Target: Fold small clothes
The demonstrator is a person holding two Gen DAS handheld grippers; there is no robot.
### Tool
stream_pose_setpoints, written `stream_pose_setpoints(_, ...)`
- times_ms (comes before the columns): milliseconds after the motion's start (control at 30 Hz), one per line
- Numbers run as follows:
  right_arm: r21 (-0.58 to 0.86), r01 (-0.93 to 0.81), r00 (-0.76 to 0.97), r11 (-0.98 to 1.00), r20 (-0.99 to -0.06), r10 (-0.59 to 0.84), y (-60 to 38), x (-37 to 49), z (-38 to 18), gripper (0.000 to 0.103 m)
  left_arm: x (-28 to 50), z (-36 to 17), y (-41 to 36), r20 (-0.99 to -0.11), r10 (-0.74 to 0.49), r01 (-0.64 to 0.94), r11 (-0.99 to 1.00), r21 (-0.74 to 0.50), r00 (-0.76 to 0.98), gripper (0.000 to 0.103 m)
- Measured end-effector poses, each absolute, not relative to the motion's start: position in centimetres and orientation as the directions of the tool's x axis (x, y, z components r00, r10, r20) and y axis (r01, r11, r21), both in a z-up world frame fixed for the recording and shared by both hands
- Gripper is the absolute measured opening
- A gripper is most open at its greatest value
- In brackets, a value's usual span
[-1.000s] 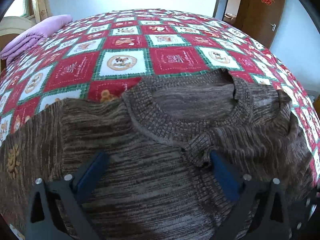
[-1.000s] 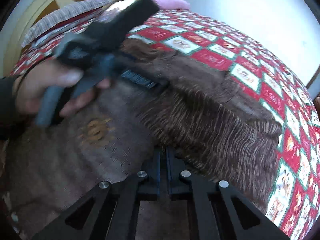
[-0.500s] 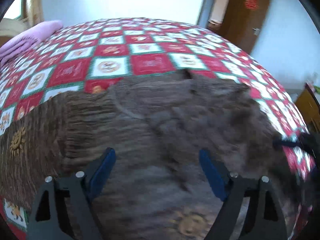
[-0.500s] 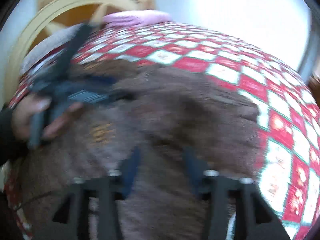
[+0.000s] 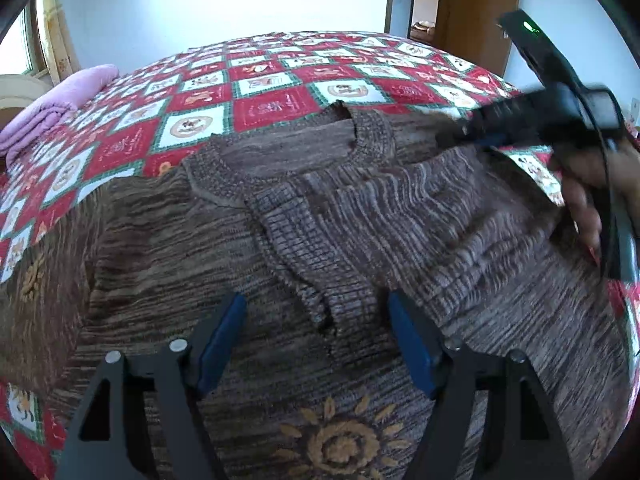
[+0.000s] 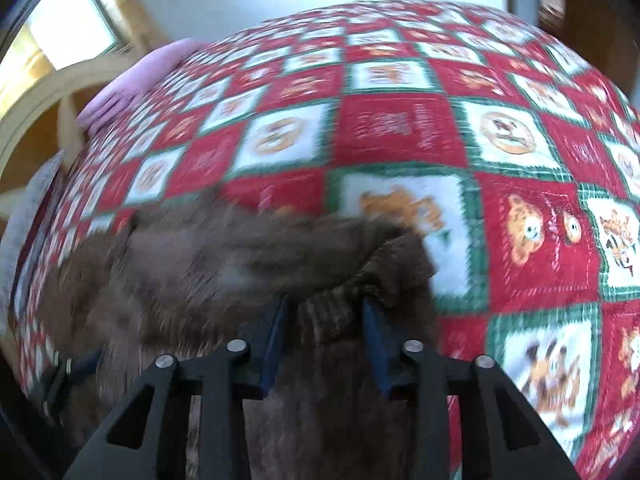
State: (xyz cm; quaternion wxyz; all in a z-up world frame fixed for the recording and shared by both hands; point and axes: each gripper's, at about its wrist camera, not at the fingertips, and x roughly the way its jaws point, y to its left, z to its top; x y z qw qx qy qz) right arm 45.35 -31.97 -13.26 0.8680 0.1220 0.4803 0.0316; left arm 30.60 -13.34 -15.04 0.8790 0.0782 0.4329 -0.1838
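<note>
A brown knitted sweater lies spread on the bed's red, white and green quilt, neckline away from me. One sleeve is folded across its chest. The sleeve's ribbed cuff ends between the fingers of my left gripper, whose jaws are closing and stand clear of the cuff. In the right wrist view my right gripper is closing around a bunched ribbed edge of the sweater at the garment's far corner. The left wrist view shows that gripper at the sweater's right shoulder, held by a hand.
A folded pink blanket lies at the bed's far left by a curved wooden headboard. A brown door stands in the far right corner. An orange sunflower is stitched on the sweater's front, close to my left gripper.
The left jaws have narrowed around the cuff and the left gripper has drawn back toward the sunflower. The right gripper opened, swung to the sweater's far edge, and now has ribbed fabric between its fingers.
</note>
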Motion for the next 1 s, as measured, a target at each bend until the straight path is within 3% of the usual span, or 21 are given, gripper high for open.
stream_pose_setpoints(100, 0.162, 0.059, 0.584, 0.985, -0.806, 0.097, -31.5, 45.1, -12.1, 0.031, 30.5, -15.1, -13.1, -0.787, -0.264, 0.391, 0.92, -0.032, 0.558, 0.077)
stream_pose_setpoints(367, 0.237, -0.038, 0.624, 0.971, -0.753, 0.208, -30.7, 38.6, -10.2, 0.033, 30.3, -15.3, -12.6, -0.78, -0.28, 0.38, 0.923, -0.058, 0.561, 0.081)
stream_pose_setpoints(500, 0.152, -0.055, 0.516, 0.987, -0.842, 0.158, -29.5, 34.5, -13.3, 0.034, 30.1, -15.3, -12.2, -0.782, -0.278, 0.372, 0.926, -0.064, 0.558, 0.084)
stream_pose_setpoints(733, 0.105, -0.064, 0.55, 0.992, -0.826, 0.123, -28.3, 30.6, -11.3, 0.034, 28.8, -14.8, -10.4, -0.79, -0.288, 0.352, 0.931, -0.098, 0.541, 0.088)
stream_pose_setpoints(767, 0.123, -0.072, 0.57, 0.99, -0.81, 0.141, -27.7, 30.9, -10.5, 0.035, 28.6, -14.5, -9.7, -0.792, -0.283, 0.333, 0.937, -0.107, 0.541, 0.088)
stream_pose_setpoints(867, 0.149, -0.098, 0.592, 0.984, -0.786, 0.178, -25.9, 32.3, -10.0, 0.052, 27.2, -12.9, -6.8, -0.774, -0.278, 0.292, 0.948, -0.126, 0.569, 0.088)
stream_pose_setpoints(1000, 0.122, -0.066, 0.503, 0.99, -0.853, 0.139, -23.8, 33.9, -13.9, 0.053, 24.9, -11.2, -1.9, -0.757, -0.228, 0.234, 0.967, -0.101, 0.613, 0.088)
